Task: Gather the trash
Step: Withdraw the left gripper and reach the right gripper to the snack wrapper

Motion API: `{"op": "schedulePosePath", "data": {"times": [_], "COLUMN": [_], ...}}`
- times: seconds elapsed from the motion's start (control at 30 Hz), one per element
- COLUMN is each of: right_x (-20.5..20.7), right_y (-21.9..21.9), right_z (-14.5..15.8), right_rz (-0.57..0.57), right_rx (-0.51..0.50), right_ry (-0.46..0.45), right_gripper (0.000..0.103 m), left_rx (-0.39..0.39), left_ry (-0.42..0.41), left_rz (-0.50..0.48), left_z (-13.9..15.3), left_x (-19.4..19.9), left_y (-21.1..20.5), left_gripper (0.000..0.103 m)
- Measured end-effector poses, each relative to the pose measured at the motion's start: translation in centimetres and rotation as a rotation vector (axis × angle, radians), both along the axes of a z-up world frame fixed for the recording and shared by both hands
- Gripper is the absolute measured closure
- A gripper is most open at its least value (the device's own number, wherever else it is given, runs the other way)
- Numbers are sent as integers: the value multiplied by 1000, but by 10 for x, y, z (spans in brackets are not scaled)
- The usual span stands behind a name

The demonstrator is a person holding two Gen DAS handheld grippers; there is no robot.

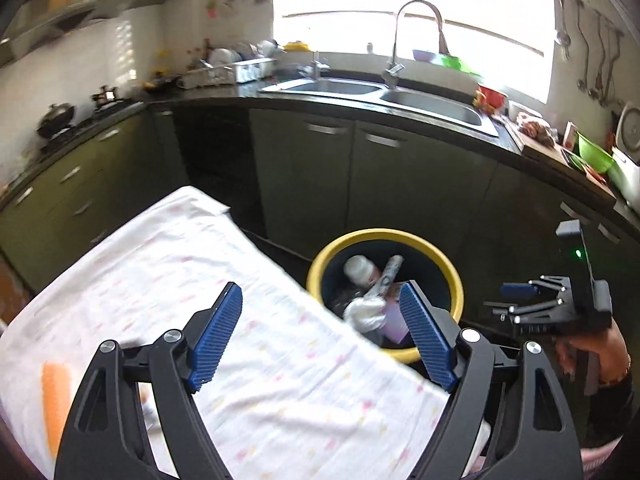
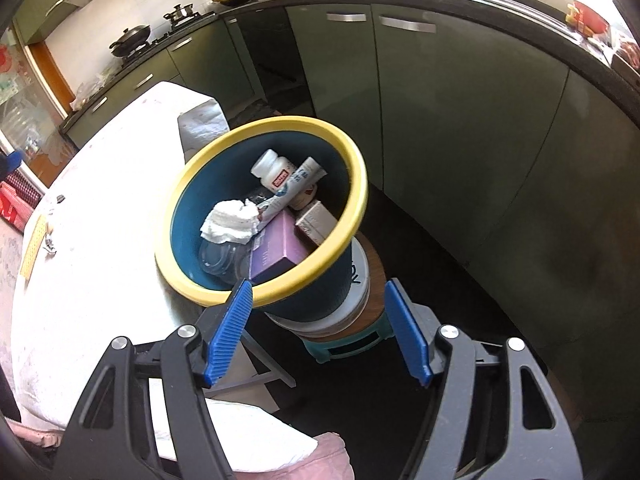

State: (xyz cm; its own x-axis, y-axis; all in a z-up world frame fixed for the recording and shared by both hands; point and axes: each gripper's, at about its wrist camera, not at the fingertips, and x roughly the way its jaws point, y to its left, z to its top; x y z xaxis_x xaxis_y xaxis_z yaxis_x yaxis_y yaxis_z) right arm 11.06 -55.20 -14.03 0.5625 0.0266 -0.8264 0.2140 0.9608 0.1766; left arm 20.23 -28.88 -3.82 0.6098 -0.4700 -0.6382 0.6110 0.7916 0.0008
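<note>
Ribbed blue pads (image 2: 230,332), both hand-held grippers (image 2: 320,332) (image 1: 320,332) released, round yellow-rimmed bin (image 2: 192,292), crumpled tissue (image 2: 230,222)

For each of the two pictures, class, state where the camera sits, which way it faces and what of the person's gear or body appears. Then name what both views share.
Left wrist: sits behind the left gripper, jaws open, facing the sink across the cloth-covered table; the right gripper and hand show.
Right wrist: sits behind the right gripper, jaws open, looking down into the bin.
Shared: yellow-rimmed bin, table, green cabinets.
</note>
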Motion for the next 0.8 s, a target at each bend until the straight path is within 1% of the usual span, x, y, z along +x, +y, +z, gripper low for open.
{"op": "schedulePosePath", "data": {"times": [0.13, 0.2, 0.37, 0.5, 0.63, 0.8], "right_x": [4, 5, 16, 27, 35, 47], "right_y": [14, 23, 55, 91, 126, 173], "right_z": [8, 11, 17, 26, 37, 45], "right_rz": [25, 43, 112, 186, 245, 321], "right_rx": [-17, -26, -51, -84, -115, -127], "right_ry": [-7, -9, -3, -2, -8, -17], "right_gripper": [38, 38, 38, 38, 38, 38], "left_rx": [-1, 3, 3, -4, -21, -49], "left_ry": [-45, -55, -41, -42, -51, -52], "left_rz": [83, 143, 262, 351, 409, 458], "left_z": [5, 3, -7, -16, -22, -28], "left_x": [-27, -40, -60, -78, -93, -105], "left_y": [52, 81, 142, 189, 221, 255], "left_gripper": [18, 17, 16, 16, 15, 13]}}
